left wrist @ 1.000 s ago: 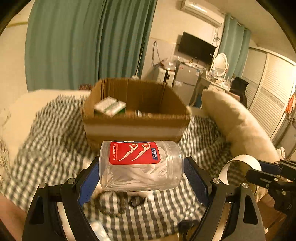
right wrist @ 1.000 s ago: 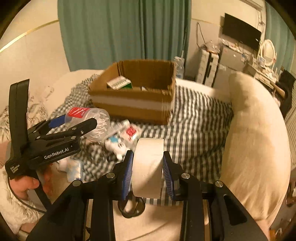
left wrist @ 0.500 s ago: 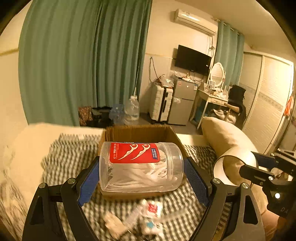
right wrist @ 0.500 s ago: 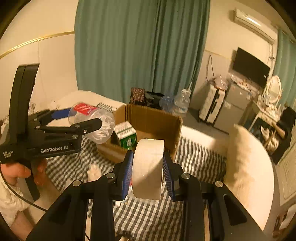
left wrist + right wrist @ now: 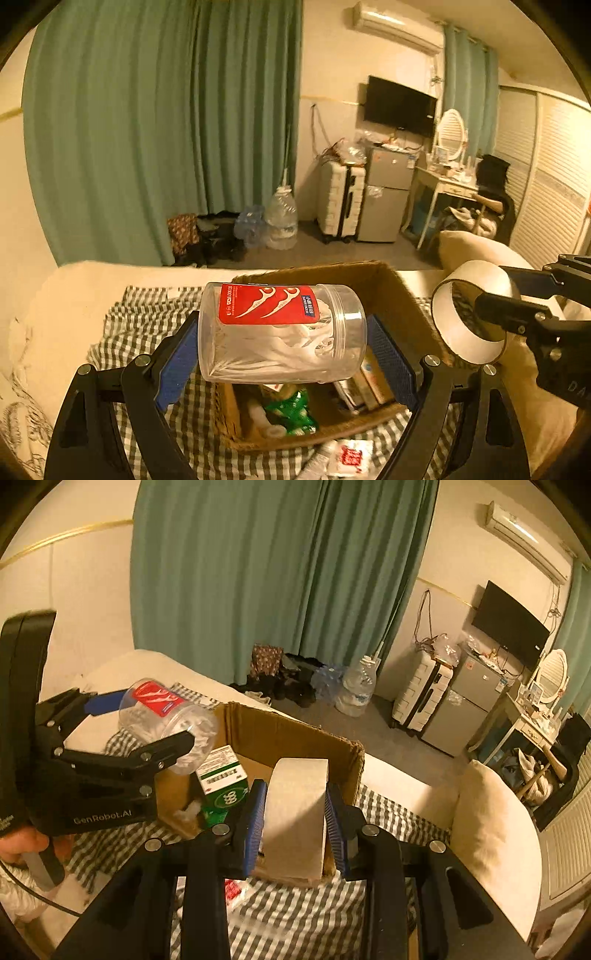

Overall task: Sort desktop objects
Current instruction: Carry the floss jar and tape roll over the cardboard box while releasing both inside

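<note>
My left gripper (image 5: 282, 347) is shut on a clear floss-pick jar (image 5: 280, 332) with a red label, held sideways above the open cardboard box (image 5: 402, 295). In the right wrist view the same jar (image 5: 166, 720) hangs over the box's left corner (image 5: 295, 734). My right gripper (image 5: 295, 812) is shut on a white tape roll (image 5: 295, 808), standing on edge over the box's near wall. The left wrist view shows that tape roll (image 5: 469, 314) at the right, beside the box. Inside the box lie a green-and-white carton (image 5: 221, 779) and a green packet (image 5: 291, 406).
The box sits on a checked cloth (image 5: 295, 904) over a bed. Small sachets (image 5: 347, 458) lie on the cloth in front of the box. A cream pillow (image 5: 487, 834) lies to the right. A hand (image 5: 22, 845) holds the left gripper's handle.
Both grippers rose and moved forward with their loads, from over the cloth in front of the box to above the box's opening. The grips did not change.
</note>
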Demonstrator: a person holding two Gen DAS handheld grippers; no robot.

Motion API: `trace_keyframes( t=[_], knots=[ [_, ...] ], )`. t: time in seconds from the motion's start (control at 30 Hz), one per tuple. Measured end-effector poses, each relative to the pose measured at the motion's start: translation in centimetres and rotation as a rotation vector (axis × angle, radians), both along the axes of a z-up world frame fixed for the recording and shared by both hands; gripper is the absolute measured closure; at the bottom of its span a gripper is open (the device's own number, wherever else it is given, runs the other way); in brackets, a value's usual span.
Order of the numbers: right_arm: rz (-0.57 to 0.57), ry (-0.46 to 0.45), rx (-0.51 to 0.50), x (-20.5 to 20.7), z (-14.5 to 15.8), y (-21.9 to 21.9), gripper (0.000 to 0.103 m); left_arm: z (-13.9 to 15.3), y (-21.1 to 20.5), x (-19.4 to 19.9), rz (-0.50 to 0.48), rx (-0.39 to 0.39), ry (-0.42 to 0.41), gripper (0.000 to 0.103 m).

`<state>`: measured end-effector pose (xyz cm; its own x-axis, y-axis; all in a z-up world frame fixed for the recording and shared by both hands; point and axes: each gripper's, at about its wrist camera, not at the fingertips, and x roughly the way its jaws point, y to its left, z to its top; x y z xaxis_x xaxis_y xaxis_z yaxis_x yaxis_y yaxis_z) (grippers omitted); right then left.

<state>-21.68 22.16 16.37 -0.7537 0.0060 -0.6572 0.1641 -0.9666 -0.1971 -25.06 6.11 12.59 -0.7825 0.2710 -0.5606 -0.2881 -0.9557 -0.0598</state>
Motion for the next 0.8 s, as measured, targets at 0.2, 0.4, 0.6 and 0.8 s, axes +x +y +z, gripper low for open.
trace_keyframes(
  t=[0.2, 0.4, 0.6, 0.8],
  knots=[
    [0.007, -0.03, -0.056, -5.9, -3.0, -0.1, 0.072, -3.7, -1.3, -4.4, 0.072, 0.032, -0.053, 0.014],
    [-0.015, -0.084, -0.129, -9.6, -7.0, 0.3, 0.072, -5.8, -1.8, -5.8, 0.096, 0.0, -0.051, 0.014],
    [-0.065, -0.031, -0.122, -8.6, -7.0, 1.3, 0.03, -5.5, -1.4, -5.0, 0.064, -0.013, -0.045, 0.009],
    [-0.127, 0.035, -0.121, -6.0, -4.2, 3.0, 0.029, -3.5, -1.2, -1.6, 0.046, -0.087, 0.004, 0.003]
  ],
)
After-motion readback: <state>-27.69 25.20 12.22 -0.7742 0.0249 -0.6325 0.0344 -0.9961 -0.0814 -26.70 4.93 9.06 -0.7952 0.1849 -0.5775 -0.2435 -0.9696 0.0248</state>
